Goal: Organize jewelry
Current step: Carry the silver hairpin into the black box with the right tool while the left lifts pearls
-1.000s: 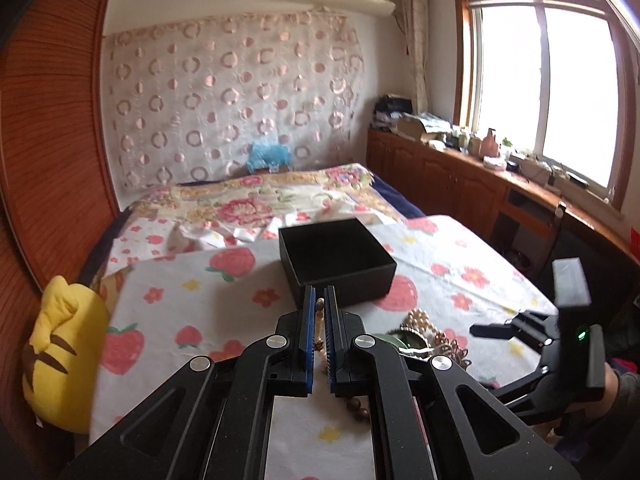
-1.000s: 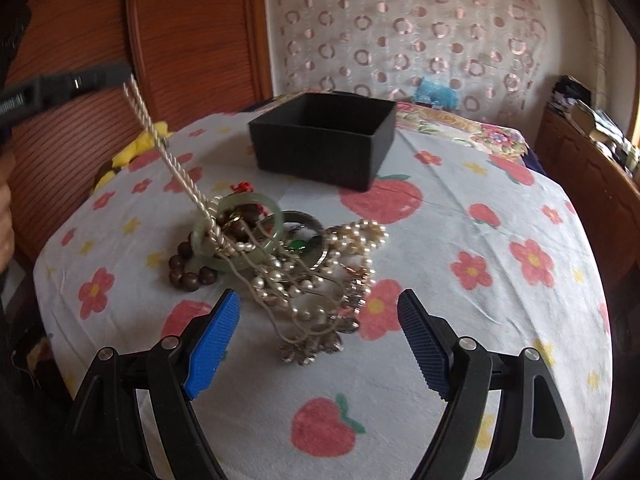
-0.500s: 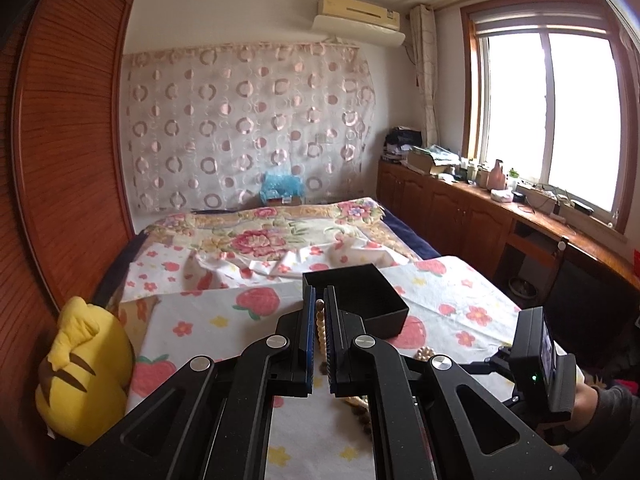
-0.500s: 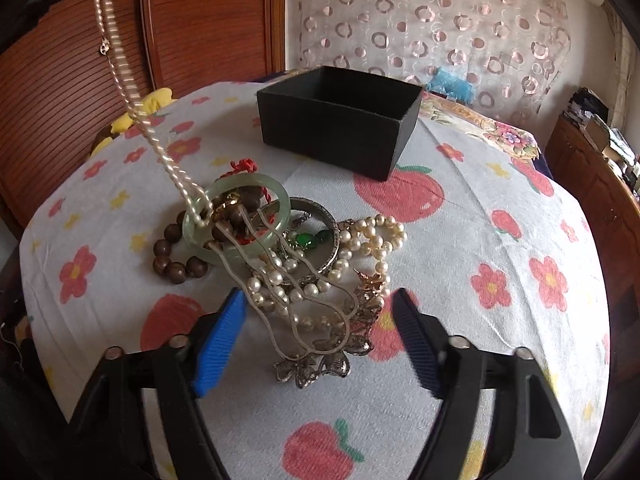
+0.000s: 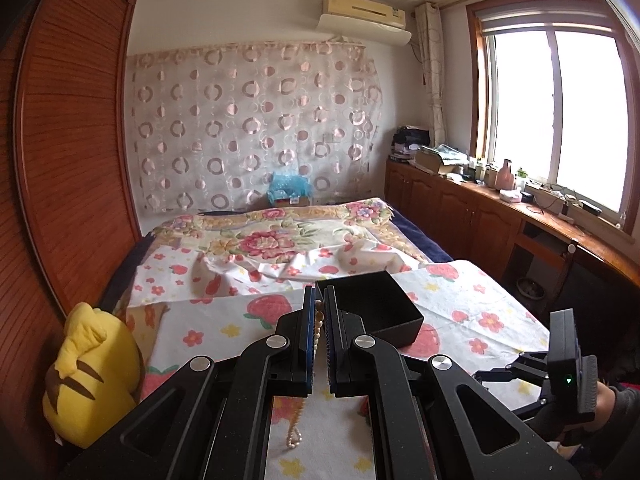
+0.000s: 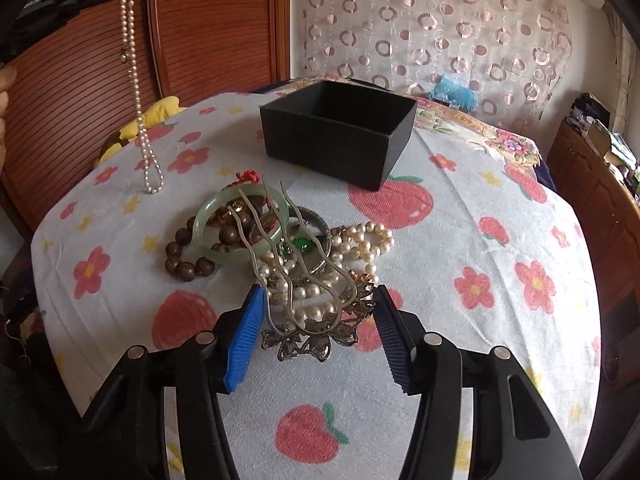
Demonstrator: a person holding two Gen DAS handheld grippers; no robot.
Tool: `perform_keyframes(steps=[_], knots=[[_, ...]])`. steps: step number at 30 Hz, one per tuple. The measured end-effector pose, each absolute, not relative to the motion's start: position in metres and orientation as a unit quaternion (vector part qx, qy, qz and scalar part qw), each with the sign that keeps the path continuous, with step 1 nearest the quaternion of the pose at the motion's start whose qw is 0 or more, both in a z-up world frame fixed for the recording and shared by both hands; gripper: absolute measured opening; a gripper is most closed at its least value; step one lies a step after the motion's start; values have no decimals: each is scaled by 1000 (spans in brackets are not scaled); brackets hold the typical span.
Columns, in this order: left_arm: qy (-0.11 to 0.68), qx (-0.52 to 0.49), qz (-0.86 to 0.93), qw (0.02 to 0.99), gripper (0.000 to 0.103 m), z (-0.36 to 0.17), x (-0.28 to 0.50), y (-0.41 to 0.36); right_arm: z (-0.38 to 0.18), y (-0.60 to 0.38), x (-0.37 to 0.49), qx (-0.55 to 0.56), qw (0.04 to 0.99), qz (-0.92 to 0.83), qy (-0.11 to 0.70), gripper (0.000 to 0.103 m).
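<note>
The left gripper point(image 5: 319, 322) is clamped on a pearl necklace point(image 6: 138, 92), which hangs free from its tips with the bottom loop just above the strawberry-print cloth point(image 6: 460, 240). The right gripper point(image 6: 316, 334) has its jaws apart but has just been closing — its blue pads point(image 6: 245, 338) flank the flower head of a metal hair comb point(image 6: 298, 280), not yet pressing on it. The comb lies on top of the jewelry pile: a green bangle point(image 6: 208, 226), brown wooden beads point(image 6: 180, 258), a silver bangle point(image 6: 320, 236) and more pearls point(image 6: 362, 240). Behind the pile stands an open black box point(image 6: 340, 128) — its visible part holds nothing.
</note>
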State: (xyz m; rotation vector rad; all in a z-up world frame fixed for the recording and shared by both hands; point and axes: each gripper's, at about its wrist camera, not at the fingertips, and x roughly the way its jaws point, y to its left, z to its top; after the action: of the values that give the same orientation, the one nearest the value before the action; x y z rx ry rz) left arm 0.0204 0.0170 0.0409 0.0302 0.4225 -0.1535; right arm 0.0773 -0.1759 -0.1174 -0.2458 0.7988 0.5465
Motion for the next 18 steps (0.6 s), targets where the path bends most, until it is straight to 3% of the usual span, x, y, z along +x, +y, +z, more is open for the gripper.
perform_keyframes(steps=[18], knots=[[173,41,-92,980,4,80,64,-7,-75,-170,138,-126,892,265,344,58]])
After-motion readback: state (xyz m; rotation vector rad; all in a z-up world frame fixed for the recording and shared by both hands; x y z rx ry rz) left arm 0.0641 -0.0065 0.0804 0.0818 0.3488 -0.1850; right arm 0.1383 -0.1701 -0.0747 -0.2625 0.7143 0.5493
